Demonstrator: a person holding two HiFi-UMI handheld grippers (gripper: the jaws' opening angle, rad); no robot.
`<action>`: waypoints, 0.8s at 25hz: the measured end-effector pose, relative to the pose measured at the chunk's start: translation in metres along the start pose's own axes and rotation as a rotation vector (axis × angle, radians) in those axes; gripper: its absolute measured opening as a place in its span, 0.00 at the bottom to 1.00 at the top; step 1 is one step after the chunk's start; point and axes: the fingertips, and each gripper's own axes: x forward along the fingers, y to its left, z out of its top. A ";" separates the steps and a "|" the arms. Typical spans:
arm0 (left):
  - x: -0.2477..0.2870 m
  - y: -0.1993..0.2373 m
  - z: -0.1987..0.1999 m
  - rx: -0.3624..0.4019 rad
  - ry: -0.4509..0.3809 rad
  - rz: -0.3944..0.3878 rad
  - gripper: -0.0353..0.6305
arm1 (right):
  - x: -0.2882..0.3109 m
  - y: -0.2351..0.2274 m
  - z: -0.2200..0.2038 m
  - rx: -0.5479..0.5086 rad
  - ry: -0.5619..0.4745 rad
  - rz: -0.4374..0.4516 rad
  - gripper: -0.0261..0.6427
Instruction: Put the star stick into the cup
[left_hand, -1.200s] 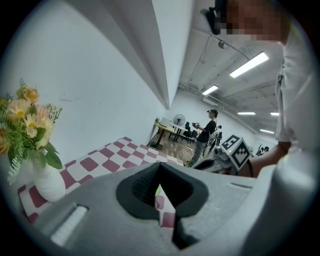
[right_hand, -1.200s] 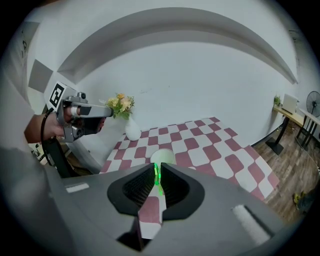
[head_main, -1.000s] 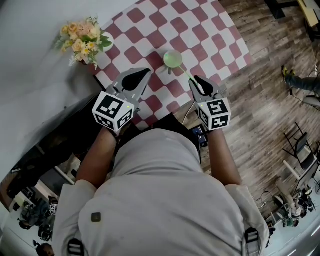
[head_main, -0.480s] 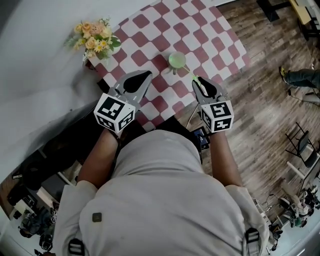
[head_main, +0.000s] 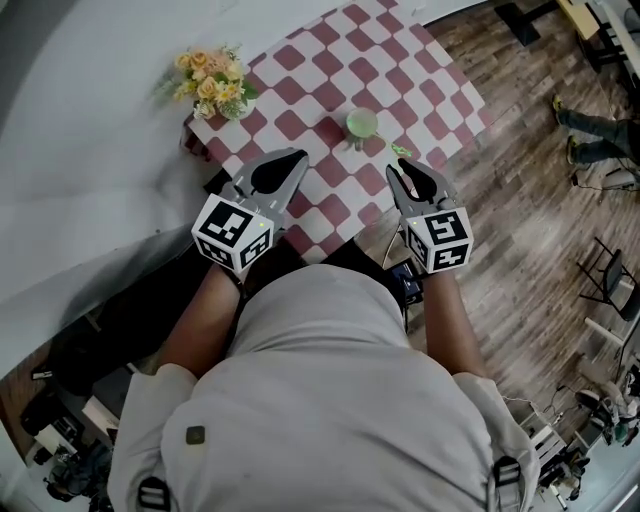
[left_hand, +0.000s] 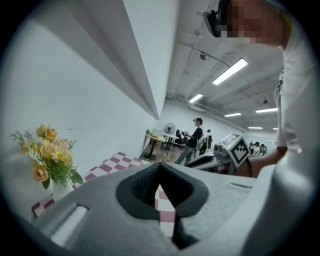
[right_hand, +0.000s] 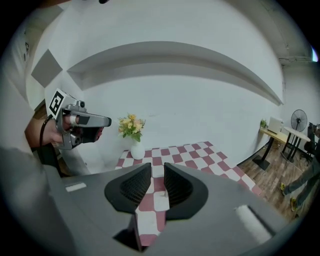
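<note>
The star stick (head_main: 400, 150) shows only as a small pale-green bit on the checked surface (head_main: 330, 60), near the green cup (head_main: 362, 123) and just ahead of the right tool (head_main: 397, 166). Its shaft is too thin to trace, so which way it lies is unclear. That tool's jaws stand narrowly apart with nothing between them. The left tool (head_main: 295, 155) is closed at its tips, empty, and raised near the flowers (head_main: 215, 80).

The likely risk is a missed pinch: the stick is slim and lies low, so the jaws could scrape cloth. A stray nudge could also tip the light cup.
</note>
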 end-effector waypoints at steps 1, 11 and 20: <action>-0.004 -0.002 0.003 0.007 -0.006 -0.006 0.06 | -0.003 0.004 0.003 0.005 -0.012 -0.003 0.18; -0.042 -0.014 0.027 0.065 -0.068 -0.062 0.06 | -0.036 0.037 0.036 -0.004 -0.121 -0.074 0.13; -0.066 -0.025 0.036 0.100 -0.102 -0.107 0.06 | -0.054 0.073 0.054 -0.031 -0.174 -0.093 0.10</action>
